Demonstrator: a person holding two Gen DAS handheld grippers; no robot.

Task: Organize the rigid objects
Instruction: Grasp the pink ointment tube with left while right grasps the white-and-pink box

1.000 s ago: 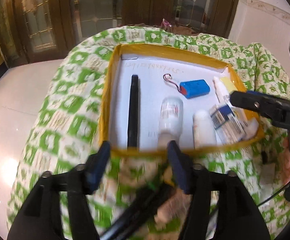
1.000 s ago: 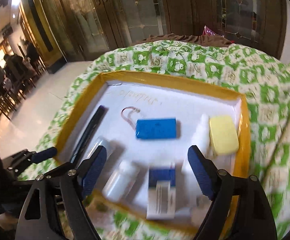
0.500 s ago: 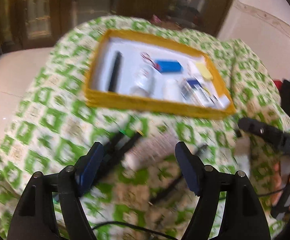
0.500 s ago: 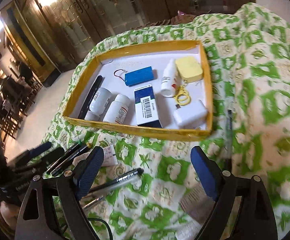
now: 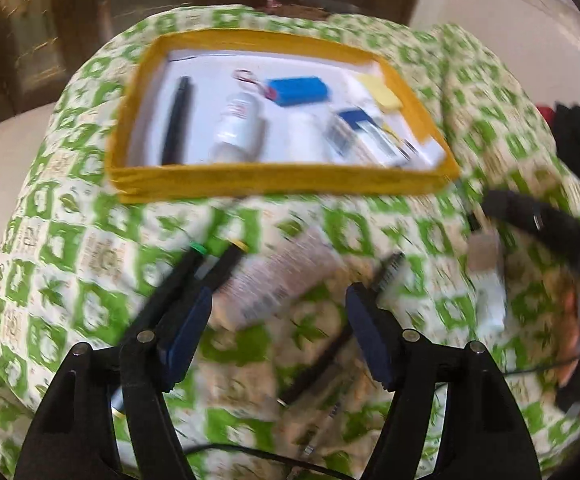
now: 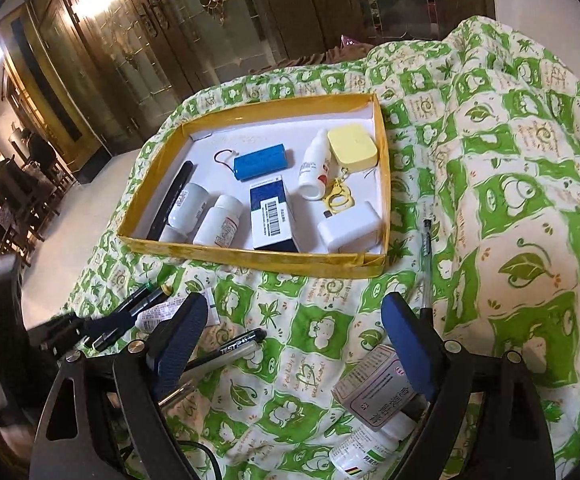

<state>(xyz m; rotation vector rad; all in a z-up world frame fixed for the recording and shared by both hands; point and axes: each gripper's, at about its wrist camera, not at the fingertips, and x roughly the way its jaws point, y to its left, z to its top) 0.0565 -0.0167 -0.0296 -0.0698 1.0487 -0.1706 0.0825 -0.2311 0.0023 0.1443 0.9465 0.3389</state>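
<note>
one green-and-white quilt (image 6: 510, 200), one yellow-rimmed tray (image 6: 250, 258) at the far middle holding nine things, two white bottles (image 6: 188, 210) among them, two pens (image 6: 226, 354) near on the quilt, left gripper (image 5: 278, 336) closing, empty, right gripper (image 6: 294, 344) wide, empty

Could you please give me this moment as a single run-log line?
left gripper: closing, over tube, nothing gripped | right gripper: open, empty | yellow tray: partly filled | pens, medicine box on quilt
</note>
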